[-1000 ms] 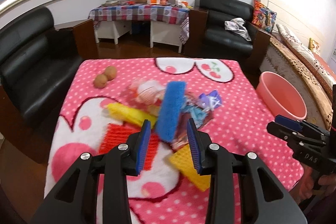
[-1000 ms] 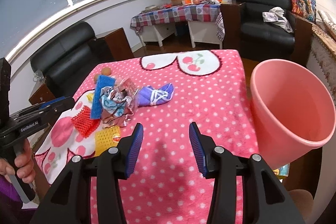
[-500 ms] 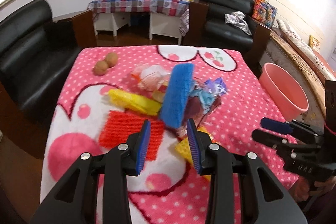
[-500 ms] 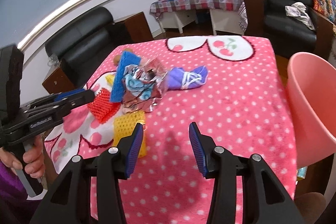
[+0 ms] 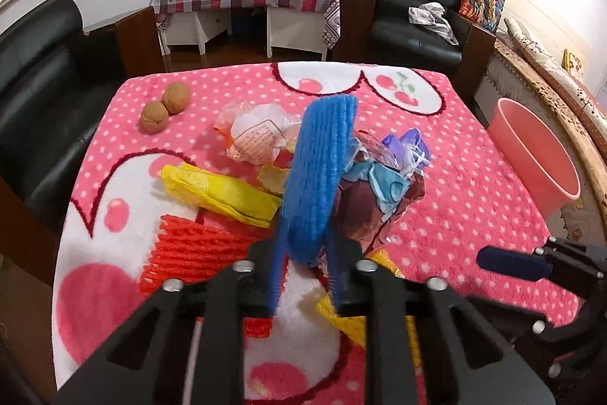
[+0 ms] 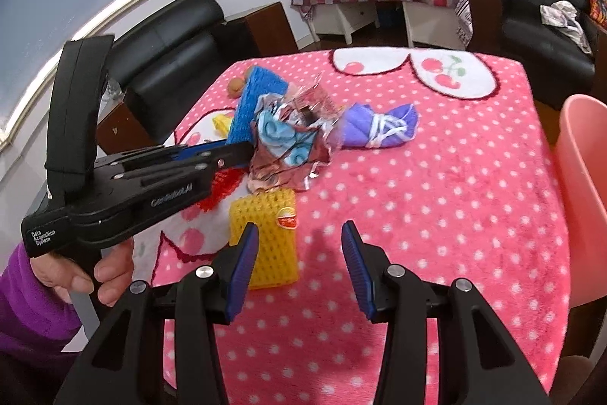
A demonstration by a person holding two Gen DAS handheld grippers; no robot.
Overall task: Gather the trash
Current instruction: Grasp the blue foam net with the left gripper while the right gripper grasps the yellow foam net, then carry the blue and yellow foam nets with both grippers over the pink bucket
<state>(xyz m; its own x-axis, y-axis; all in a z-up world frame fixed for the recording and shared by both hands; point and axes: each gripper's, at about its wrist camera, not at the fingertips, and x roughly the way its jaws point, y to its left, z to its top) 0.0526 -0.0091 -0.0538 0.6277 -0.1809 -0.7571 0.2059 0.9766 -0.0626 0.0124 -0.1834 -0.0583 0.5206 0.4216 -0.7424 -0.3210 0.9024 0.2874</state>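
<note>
The left gripper [image 5: 303, 276] is closing its jaws on the lower end of the blue foam net [image 5: 318, 177] standing amid the table's litter, light, squashy stuff best pinched low, while the right gripper [image 6: 299, 268] hangs half-open and empty.

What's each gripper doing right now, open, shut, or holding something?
Left gripper: jaws closing around the lower end of the blue foam net; a firm grip cannot be confirmed.
Right gripper: open, holding nothing, above the pink blanket.

"Data Acquisition System" on left gripper [image 6: 231, 154]
</note>
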